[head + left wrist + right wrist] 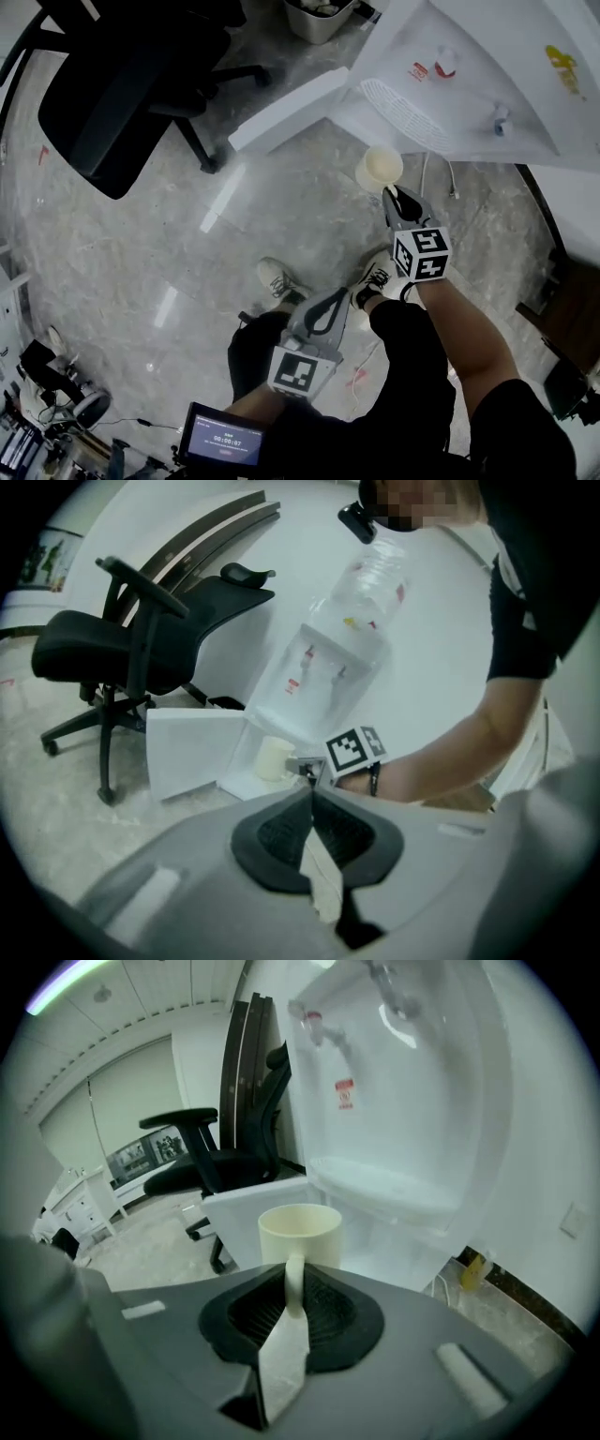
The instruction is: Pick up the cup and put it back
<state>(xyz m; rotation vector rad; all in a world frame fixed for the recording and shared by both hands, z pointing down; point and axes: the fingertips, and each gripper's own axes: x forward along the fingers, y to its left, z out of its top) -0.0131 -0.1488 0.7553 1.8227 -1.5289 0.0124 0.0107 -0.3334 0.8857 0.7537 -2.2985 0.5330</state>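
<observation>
A cream cup [379, 169] hangs in the air just below the white water dispenser [487, 75]. My right gripper [394, 197] is shut on the cup's handle. In the right gripper view the handle [293, 1283] is pinched between the pads, with the cup [300, 1232] upright just beyond the right gripper [293, 1290]. The dispenser's drip tray [384, 1190] lies behind and slightly above it. My left gripper [339, 294] is lower and nearer my body, shut with nothing in it. From the left gripper [311, 787] I see the cup [275, 758] and the right gripper's marker cube [356, 750].
A black office chair [122, 84] stands on the grey floor at the left. The dispenser's open white cabinet door [286, 111] juts out toward the chair. A bin [319, 17] sits at the top. The person's shoes [279, 278] are below the cup.
</observation>
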